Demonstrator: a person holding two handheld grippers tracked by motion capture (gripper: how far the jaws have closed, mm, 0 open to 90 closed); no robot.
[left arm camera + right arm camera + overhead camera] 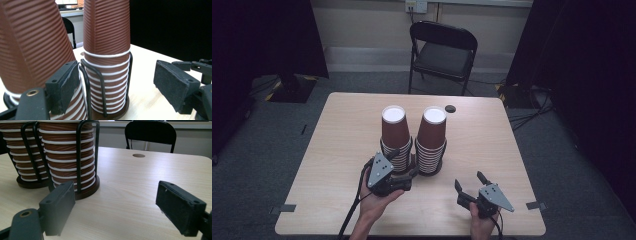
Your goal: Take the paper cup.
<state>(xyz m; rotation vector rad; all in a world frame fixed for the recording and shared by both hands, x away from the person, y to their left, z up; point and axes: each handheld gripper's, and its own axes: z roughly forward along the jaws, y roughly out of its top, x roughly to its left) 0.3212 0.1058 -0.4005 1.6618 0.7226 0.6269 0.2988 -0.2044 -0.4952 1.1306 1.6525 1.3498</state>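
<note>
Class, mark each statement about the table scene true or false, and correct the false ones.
1. Two stacks of brown ribbed paper cups stand in black wire holders. True.
2. The right gripper holds a cup. False: its jaws stand open with nothing between them, apart from the stacks.
3. A black folding chair stands beyond the light wooden table. True.
4. Both stacks lie on their sides. False: both stand upright.

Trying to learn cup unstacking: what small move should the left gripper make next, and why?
Probably shift the left gripper until its open fingers straddle the top cup of the left stack; one finger sits before that stack, nothing gripped.
</note>
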